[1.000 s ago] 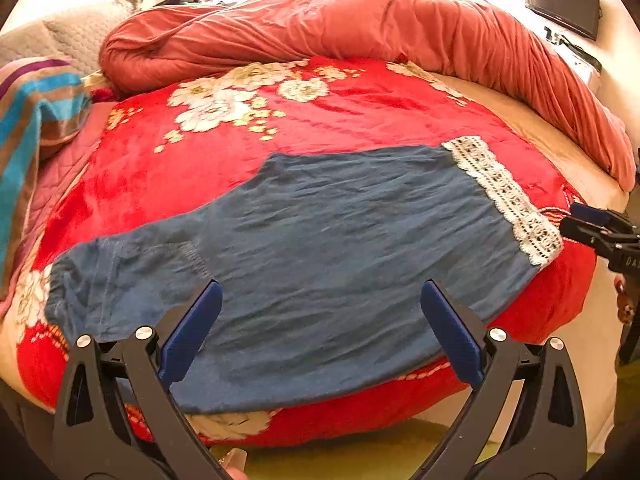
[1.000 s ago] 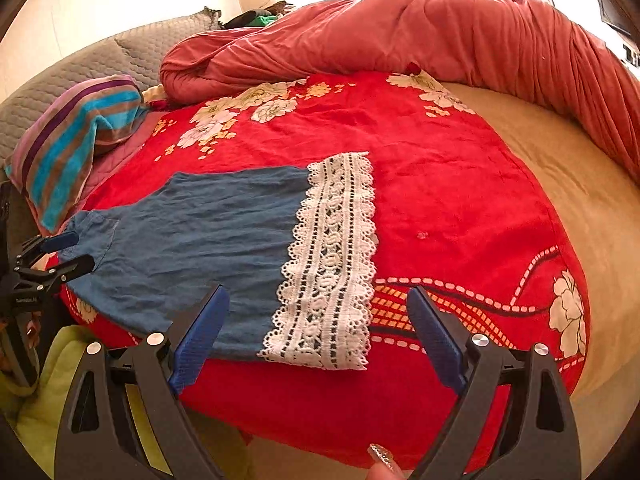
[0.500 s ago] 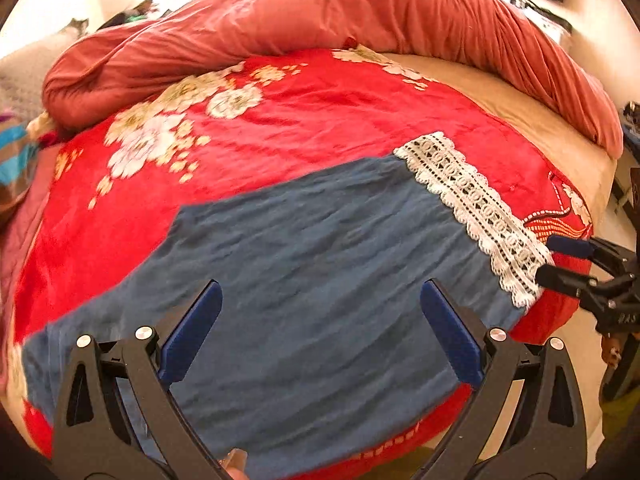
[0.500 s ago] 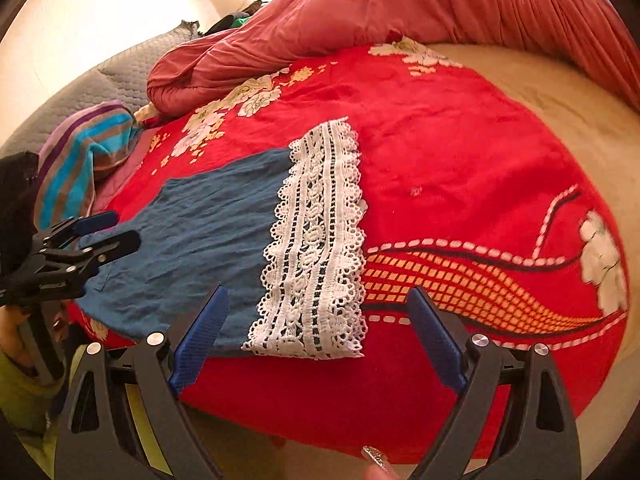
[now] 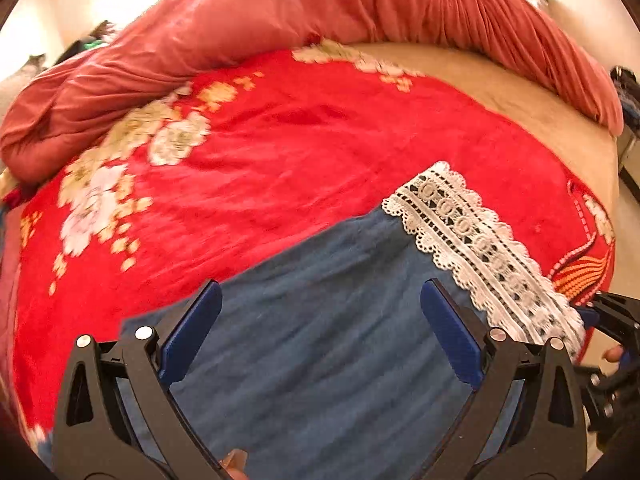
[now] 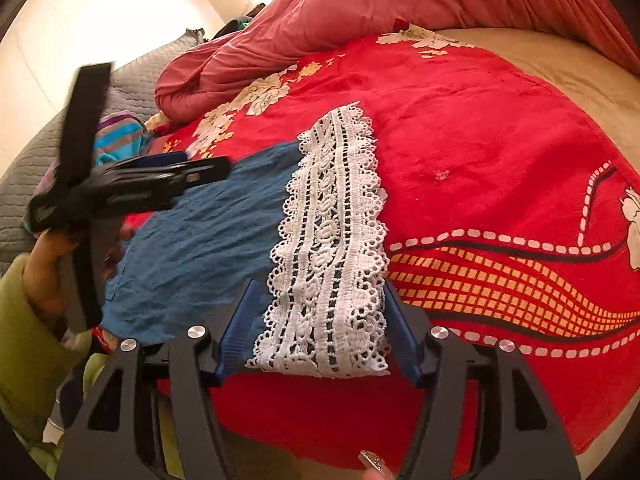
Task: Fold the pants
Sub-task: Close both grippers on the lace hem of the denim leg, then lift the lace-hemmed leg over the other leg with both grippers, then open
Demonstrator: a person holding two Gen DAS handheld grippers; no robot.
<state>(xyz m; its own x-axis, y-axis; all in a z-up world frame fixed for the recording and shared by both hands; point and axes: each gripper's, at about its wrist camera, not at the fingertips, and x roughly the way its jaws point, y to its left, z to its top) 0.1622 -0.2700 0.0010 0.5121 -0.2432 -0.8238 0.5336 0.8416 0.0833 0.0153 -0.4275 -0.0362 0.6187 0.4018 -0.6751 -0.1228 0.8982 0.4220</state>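
Note:
Blue pants (image 5: pixel 320 320) with a white lace hem (image 5: pixel 480 248) lie flat on the red floral blanket (image 5: pixel 280 152). My left gripper (image 5: pixel 320 328) hangs open over the blue cloth, with nothing between its fingers. In the right wrist view it shows side-on as the left gripper (image 6: pixel 200 166), over the blue pants (image 6: pixel 192 248). My right gripper (image 6: pixel 322 332) is at the bed's near edge. Its jaws are closing, with the near end of the lace hem (image 6: pixel 332 240) between them. It also shows as the right gripper (image 5: pixel 600 308), at the hem's end.
A rolled pink duvet (image 5: pixel 360 12) runs along the far side of the bed. Bare beige sheet (image 6: pixel 560 64) lies to the right. A striped pillow (image 6: pixel 120 140) and a grey quilted cushion (image 6: pixel 132 84) sit at the left. A hand in a green sleeve (image 6: pixel 24 340) holds the left gripper.
The left gripper slid right along the pants toward the lace hem. The right gripper sank to the hem's near end and its jaws narrowed around the lace.

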